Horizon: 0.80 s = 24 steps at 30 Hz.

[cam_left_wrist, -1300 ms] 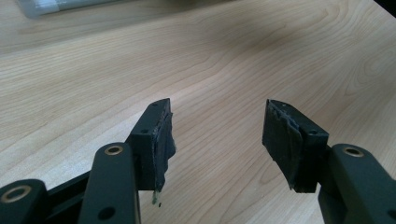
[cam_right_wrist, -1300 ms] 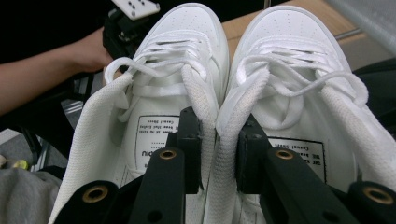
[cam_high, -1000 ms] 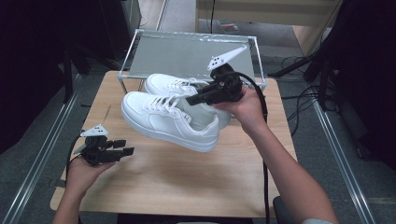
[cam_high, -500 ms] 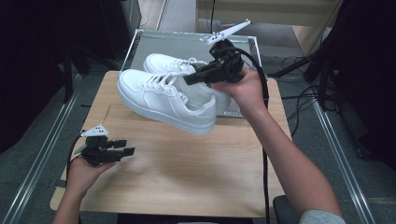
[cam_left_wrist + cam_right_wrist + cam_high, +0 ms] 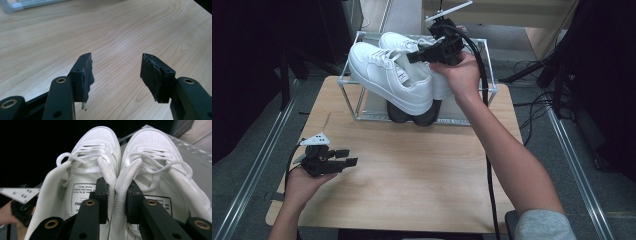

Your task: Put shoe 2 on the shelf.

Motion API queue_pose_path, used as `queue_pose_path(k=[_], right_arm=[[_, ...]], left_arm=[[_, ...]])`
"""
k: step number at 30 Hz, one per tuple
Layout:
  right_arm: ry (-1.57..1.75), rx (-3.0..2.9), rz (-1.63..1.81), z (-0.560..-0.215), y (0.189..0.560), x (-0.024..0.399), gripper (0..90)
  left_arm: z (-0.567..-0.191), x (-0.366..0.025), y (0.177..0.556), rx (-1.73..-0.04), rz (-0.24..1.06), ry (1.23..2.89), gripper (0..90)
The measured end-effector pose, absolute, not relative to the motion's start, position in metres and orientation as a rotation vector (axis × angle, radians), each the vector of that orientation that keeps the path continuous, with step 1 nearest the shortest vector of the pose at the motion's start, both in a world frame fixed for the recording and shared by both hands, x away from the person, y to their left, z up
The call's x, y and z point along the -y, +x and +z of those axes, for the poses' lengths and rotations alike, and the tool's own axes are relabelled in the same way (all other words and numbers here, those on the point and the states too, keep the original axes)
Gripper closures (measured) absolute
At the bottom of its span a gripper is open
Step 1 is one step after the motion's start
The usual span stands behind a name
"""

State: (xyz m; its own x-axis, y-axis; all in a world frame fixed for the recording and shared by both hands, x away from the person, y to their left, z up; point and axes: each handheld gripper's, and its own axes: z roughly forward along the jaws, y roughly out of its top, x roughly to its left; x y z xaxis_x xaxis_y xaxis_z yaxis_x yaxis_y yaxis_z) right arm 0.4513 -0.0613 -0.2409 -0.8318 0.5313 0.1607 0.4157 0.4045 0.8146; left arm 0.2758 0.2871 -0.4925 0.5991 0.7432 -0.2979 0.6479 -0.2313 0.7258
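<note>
A pair of shoes (image 5: 394,75) is held up side by side over the rack (image 5: 352,97) at the table's (image 5: 412,185) far edge, their inner collars pinched together by the right gripper (image 5: 412,56); another pair (image 5: 412,111) is seen in the rack beneath them; the left gripper (image 5: 347,157) is kept apart at the table's near left, its jaws spread over bare tabletop.

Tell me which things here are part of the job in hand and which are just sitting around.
In use:
- pair of white sneakers, pinched together by their inner collars
- right gripper, shut on them
- clear rack they hang over

Idle:
- left gripper, open above the wooden table
- dark shoes in the rack
</note>
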Motion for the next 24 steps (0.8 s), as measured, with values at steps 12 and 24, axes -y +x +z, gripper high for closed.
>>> queue_pose_path(k=[12,24], right_arm=[[1.139,-2.37,1.275,-0.248,0.491,0.054,77.2],[1.446,-2.117,1.162,-0.261,0.519,0.034,77.1]], left_arm=[[-0.493,-0.275,0.287,-1.043,0.131,1.991,43.4],[-0.492,-0.262,0.299,-0.982,0.105,2.017,43.4]])
